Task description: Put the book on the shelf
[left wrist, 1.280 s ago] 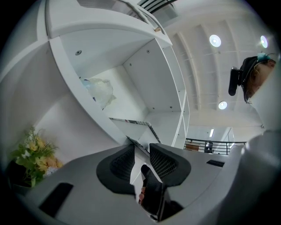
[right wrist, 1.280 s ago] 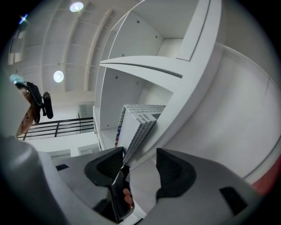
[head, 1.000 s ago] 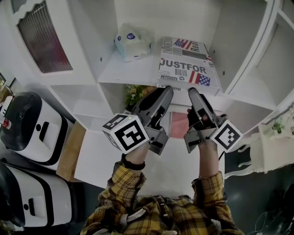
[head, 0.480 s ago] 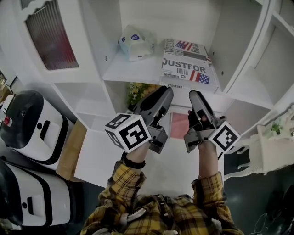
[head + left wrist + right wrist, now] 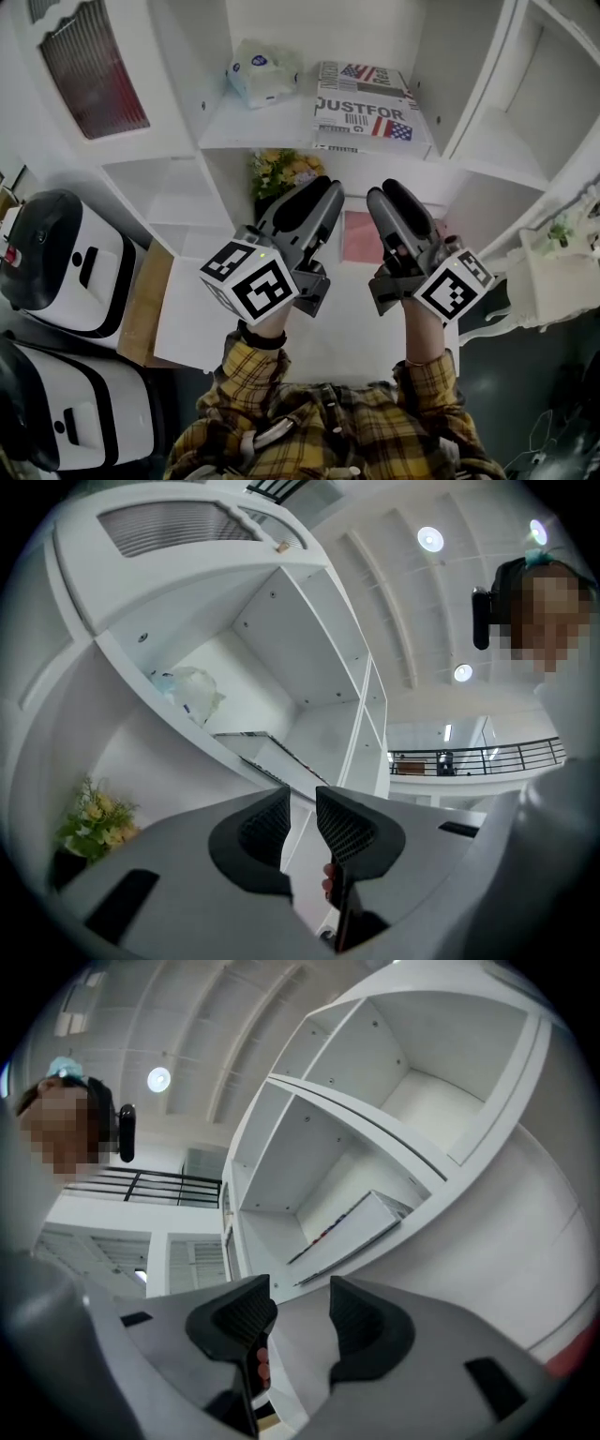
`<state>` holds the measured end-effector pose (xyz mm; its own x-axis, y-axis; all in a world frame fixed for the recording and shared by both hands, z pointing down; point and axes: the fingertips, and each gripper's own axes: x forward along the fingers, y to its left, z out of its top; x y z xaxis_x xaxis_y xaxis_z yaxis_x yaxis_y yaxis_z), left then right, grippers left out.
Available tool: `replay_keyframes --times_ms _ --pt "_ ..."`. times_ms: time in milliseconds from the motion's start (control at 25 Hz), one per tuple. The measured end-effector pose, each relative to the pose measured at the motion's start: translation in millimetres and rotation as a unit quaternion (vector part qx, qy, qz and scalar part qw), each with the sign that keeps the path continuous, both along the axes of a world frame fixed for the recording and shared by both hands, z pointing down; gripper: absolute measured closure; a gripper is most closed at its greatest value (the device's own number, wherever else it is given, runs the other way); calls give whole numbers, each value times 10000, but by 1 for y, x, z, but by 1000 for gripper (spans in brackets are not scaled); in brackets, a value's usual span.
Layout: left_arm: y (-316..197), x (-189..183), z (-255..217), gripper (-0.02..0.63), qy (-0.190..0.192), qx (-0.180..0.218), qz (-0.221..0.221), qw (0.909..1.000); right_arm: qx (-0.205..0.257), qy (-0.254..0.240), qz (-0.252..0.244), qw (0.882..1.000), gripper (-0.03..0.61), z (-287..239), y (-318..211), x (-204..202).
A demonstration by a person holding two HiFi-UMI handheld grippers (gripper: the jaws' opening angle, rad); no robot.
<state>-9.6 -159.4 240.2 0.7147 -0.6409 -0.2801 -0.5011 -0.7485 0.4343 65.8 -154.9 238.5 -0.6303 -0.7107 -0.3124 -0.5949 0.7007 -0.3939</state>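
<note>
The book (image 5: 361, 117), with a flag-and-barcode cover, lies flat on the upper shelf board (image 5: 253, 136), at its right side. It shows edge-on in the left gripper view (image 5: 267, 752) and in the right gripper view (image 5: 352, 1227). My left gripper (image 5: 319, 192) is below and in front of that shelf, jaws a narrow gap apart with nothing between them (image 5: 302, 803). My right gripper (image 5: 389, 197) is beside it, a little wider open and also holding nothing (image 5: 300, 1297). Neither gripper touches the book.
A crumpled plastic bag (image 5: 258, 70) lies on the same shelf, left of the book. Yellow flowers (image 5: 281, 171) stand in the compartment below, with a pink item (image 5: 361, 236) to their right. White appliances (image 5: 56, 258) stand at the left. Shelf uprights flank the compartment.
Both grippers have drawn back a little from the shelf edge, so the book now lies farther from their tips. The book has not moved on the shelf.
</note>
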Motion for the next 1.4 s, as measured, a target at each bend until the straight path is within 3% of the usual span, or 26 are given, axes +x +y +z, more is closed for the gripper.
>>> replay_keyframes --times_ms 200,480,800,880,1080,1400 --pt "23 4 14 517 -234 4 78 9997 380 436 63 9983 388 7 38 -10" --pt "56 3 57 517 -645 -99 10 9979 550 832 223 9948 405 38 80 -12" --pt "97 20 102 528 -1359 355 96 9900 296 1133 232 9928 419 95 114 -7" --pt "107 25 113 533 -1474 349 173 9883 211 1310 268 9908 456 112 125 -3" --pt "122 34 140 551 -1641 260 367 9854 38 1486 310 9884 477 141 139 7" --pt "131 37 164 576 -1469 173 397 9882 154 1755 370 9837 530 160 136 3"
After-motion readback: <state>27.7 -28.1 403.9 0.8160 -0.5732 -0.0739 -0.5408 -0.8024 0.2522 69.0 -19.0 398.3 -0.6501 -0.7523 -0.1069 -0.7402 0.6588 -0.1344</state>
